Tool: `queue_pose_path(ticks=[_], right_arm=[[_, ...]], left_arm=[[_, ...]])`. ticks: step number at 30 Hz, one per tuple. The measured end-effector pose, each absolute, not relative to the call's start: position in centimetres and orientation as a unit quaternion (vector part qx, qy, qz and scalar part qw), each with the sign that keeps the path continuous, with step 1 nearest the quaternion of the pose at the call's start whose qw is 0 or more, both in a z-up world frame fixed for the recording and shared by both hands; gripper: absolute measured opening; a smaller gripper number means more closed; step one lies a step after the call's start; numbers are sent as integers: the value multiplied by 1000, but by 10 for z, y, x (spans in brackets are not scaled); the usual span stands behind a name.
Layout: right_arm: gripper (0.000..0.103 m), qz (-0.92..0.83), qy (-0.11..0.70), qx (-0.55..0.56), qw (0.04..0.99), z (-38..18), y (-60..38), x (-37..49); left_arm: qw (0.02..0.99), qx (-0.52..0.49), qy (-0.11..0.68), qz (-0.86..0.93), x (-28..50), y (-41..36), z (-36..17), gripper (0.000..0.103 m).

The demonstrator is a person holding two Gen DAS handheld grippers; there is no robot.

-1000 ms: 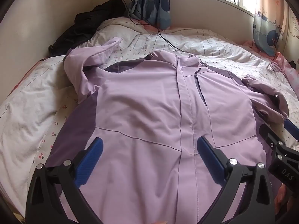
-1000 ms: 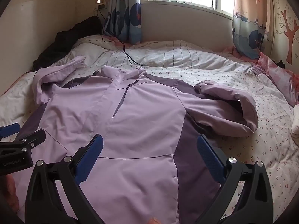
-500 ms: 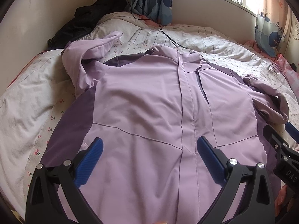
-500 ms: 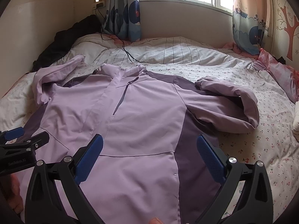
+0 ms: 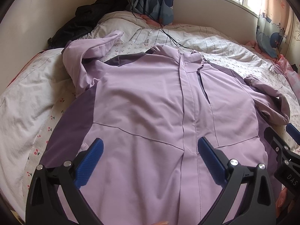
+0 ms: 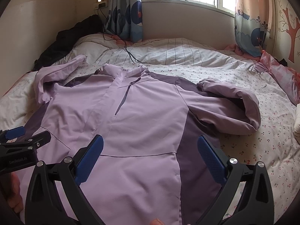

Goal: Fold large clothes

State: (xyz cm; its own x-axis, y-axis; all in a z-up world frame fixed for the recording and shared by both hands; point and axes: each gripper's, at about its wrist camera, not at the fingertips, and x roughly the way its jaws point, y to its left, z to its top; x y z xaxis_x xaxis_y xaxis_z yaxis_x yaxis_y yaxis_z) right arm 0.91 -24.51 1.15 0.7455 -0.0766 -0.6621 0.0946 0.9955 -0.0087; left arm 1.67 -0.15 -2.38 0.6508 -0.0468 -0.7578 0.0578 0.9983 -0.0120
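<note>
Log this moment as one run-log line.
stage: before first fold | jacket: flat, front up, on bed | sleeves: both bent inward | left gripper: open, over hem | right gripper: open, over hem

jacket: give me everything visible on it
The jacket is light lilac with darker purple side and shoulder panels, a smooth shell-like fabric. It lies front up and closed on the bed, collar toward the window, with a slanted chest zip pocket. Both sleeves are bent back on themselves, not yet folded over the body. Both grippers, left and right, are open above the lower part of the jacket, gripping nothing; contact with the fabric cannot be told.
</note>
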Motion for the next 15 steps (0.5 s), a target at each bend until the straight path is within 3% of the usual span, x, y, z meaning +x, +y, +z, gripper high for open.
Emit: queue_pose_path(ticks=[15], right_arm=[[97, -43, 352, 10, 935, 11, -242, 8]], left_arm=[[908, 8, 419, -28, 16, -2, -27, 96]])
